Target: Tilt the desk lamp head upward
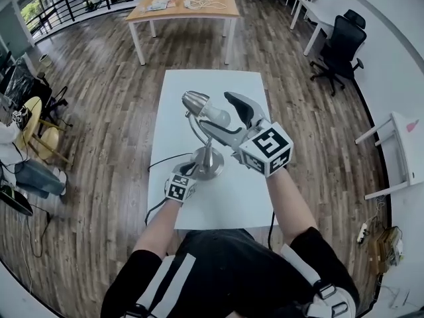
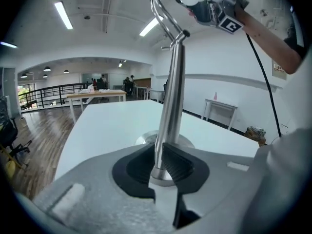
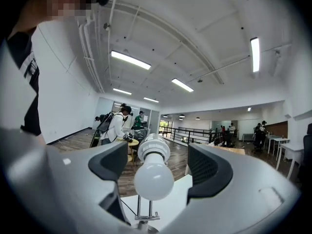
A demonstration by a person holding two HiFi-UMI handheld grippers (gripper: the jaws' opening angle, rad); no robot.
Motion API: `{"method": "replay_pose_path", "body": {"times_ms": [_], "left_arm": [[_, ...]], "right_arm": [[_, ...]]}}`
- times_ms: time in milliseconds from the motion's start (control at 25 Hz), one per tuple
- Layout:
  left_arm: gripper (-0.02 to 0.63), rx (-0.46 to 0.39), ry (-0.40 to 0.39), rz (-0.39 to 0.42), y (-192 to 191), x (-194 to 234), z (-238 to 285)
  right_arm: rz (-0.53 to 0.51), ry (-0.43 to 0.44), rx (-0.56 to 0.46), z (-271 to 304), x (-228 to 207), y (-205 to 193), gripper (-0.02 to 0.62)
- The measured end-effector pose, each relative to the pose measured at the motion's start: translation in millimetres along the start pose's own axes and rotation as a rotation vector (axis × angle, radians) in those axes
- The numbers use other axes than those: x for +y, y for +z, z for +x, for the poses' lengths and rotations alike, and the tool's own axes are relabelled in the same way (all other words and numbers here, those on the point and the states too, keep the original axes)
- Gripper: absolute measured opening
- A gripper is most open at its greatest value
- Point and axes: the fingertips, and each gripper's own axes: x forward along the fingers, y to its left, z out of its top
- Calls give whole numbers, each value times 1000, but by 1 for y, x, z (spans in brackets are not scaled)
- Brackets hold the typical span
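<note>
Head view, left gripper: just beside the lamp base, on its near side; jaws clenched on the pole right above the base.
Desk lamp: base flat on the white table.
Right gripper: above the base, jaws spread wide, pads clear of the bulb between them.
Lamp head: above and just beyond the base, bulb facing the right gripper.
Wooden table: well beyond the base.

Steep overhead head view; two close gripper views; shared lamp
</note>
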Motion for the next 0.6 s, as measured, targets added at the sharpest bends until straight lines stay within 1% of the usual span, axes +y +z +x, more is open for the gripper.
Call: {"method": "replay_pose_path", "body": {"times_ms": [80, 160, 280, 360, 480, 600], "left_arm": [[57, -66, 7, 0, 18, 1, -10], [57, -138, 16, -18, 38, 2, -22], [55, -244, 20, -46, 69, 0, -44], [55, -301, 17, -43, 88, -3, -58], [53, -366, 11, -35, 110, -13, -75], [51, -400, 13, -17, 123, -27, -88]], "right_arm": [[29, -34, -48, -14, -3, 2, 383], [51, -62, -75, -28, -2, -3, 376], [77, -96, -107, -51, 0, -13, 334], [92, -113, -121, -65, 2, -19, 308], [112, -129, -123, -82, 3, -30, 278], [123, -137, -119, -95, 3, -36, 255]]}}
